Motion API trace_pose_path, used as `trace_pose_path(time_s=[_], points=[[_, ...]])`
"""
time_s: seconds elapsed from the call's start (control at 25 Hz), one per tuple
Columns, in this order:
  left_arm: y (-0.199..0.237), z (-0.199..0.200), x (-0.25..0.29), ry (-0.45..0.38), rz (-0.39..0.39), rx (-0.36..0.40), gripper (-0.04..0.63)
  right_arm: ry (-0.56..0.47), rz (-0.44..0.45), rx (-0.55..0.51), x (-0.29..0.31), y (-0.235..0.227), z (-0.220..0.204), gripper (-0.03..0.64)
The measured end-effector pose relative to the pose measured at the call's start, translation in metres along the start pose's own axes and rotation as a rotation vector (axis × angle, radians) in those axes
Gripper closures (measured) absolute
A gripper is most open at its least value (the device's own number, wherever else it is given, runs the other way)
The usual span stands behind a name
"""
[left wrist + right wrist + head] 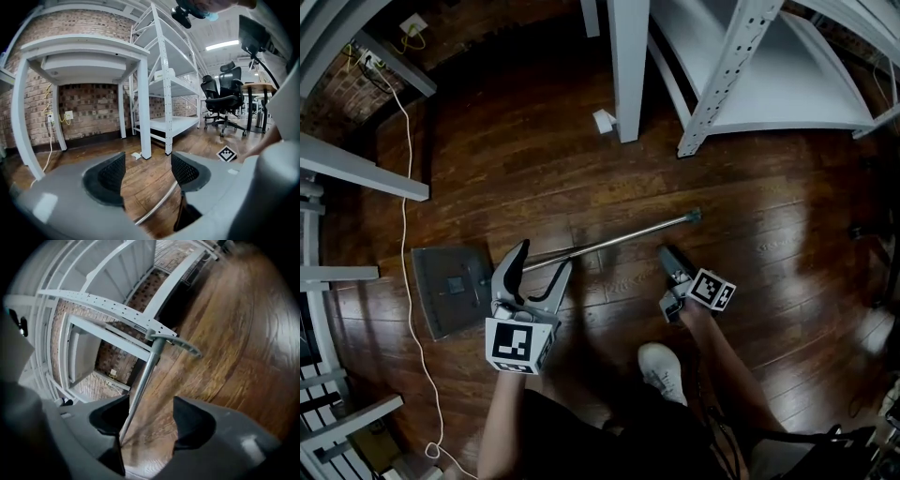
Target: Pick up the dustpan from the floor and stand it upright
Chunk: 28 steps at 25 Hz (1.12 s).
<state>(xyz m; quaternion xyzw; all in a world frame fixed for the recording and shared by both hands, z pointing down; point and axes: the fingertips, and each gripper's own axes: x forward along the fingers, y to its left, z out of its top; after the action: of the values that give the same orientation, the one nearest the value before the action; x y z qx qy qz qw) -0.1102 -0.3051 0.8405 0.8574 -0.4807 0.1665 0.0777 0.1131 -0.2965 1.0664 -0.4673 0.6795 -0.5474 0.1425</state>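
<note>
The dustpan (448,289) lies flat on the wooden floor at the left of the head view. Its long metal handle (609,243) runs up and right to a grey-green grip (694,217). My left gripper (544,259) stands open just over the handle close to the pan; in the left gripper view the handle (157,204) passes low between the left gripper (147,164) without touching the pads. My right gripper (667,255), rolled on its side, is open beside the handle's far half. In the right gripper view the handle (140,385) runs between the right gripper (150,408), near the left jaw.
White shelving legs (628,75) and a perforated post (722,75) stand beyond the handle, with a small white scrap (604,120) on the floor. A white cable (405,187) trails along the left. The person's white shoe (664,370) is below the right gripper. Office chairs (220,101) stand far off.
</note>
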Motion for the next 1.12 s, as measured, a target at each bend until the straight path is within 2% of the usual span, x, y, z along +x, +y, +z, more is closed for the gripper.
trace_pose_path(time_s=[0.16,0.32,0.48,0.76,0.92,1.12], points=[[0.002,-0.005,-0.006,0.001,0.037,-0.05,0.278,-0.048,0.018,0.08,0.023,0.002,0.0,0.337],[0.003,-0.007,-0.012,-0.001,0.063,-0.053,0.278,-0.075,0.063,0.13,0.045,0.011,0.003,0.337],[0.011,-0.006,-0.022,-0.031,0.085,-0.053,0.278,-0.072,0.068,0.134,0.063,0.018,0.0,0.339],[0.022,0.001,-0.036,-0.037,0.133,-0.089,0.271,-0.113,0.049,0.177,0.075,0.026,0.005,0.5],[0.024,0.004,-0.041,-0.052,0.138,-0.097,0.27,-0.114,0.082,0.167,0.074,0.036,0.011,0.525],[0.03,0.013,-0.049,-0.086,0.145,-0.119,0.267,-0.094,0.151,0.096,0.07,0.079,0.02,0.532]])
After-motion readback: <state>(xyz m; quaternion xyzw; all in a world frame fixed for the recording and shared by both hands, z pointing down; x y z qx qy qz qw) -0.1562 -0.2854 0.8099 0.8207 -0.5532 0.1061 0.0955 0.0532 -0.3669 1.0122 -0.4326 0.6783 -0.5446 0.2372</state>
